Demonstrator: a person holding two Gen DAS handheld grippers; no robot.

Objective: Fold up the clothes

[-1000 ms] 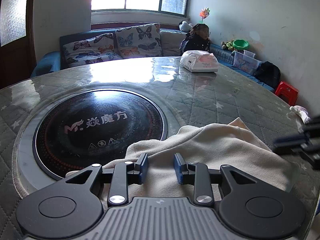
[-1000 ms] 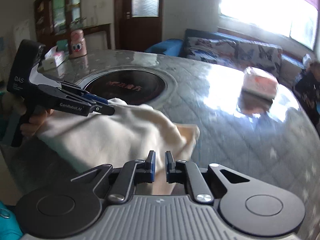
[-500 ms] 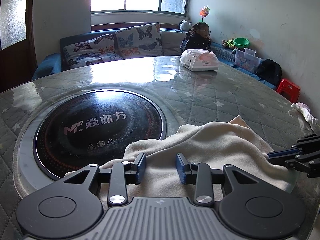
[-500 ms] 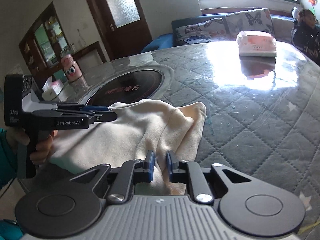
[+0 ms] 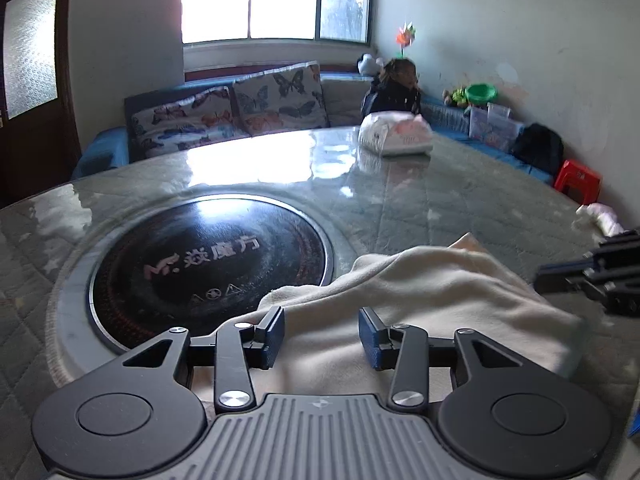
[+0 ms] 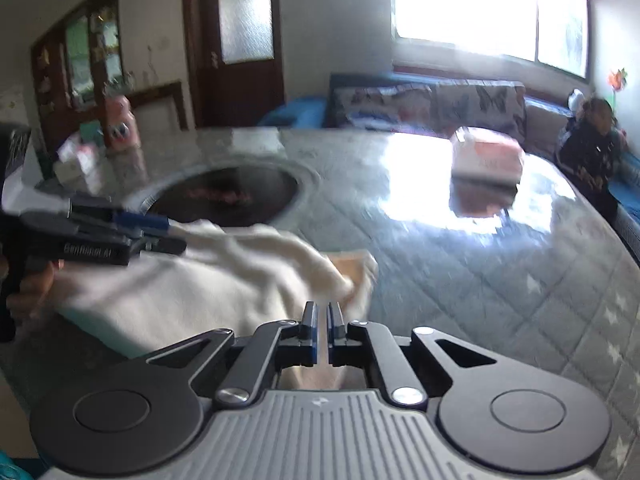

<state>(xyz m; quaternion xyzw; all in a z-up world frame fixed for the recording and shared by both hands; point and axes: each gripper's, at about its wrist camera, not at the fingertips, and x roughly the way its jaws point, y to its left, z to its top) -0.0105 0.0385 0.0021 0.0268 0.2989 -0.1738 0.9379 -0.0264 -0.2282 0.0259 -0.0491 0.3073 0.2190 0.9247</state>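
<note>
Left tongs [image 5: 322,332] wide — right tongs [image 6: 321,322] nearly shut, over cloth [image 5: 432,292].

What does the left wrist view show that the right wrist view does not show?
Only the left wrist view shows the red stool, the green bowl and the open left hand-held gripper from behind.

Only the right wrist view shows the dark wooden door and the nearly closed right hand-held gripper.

Both show the cream garment, the round black cooktop and the white packet.

Garment [image 5: 432,300] lies on table [image 5: 440,208], beside cooktop [image 5: 212,256].
</note>
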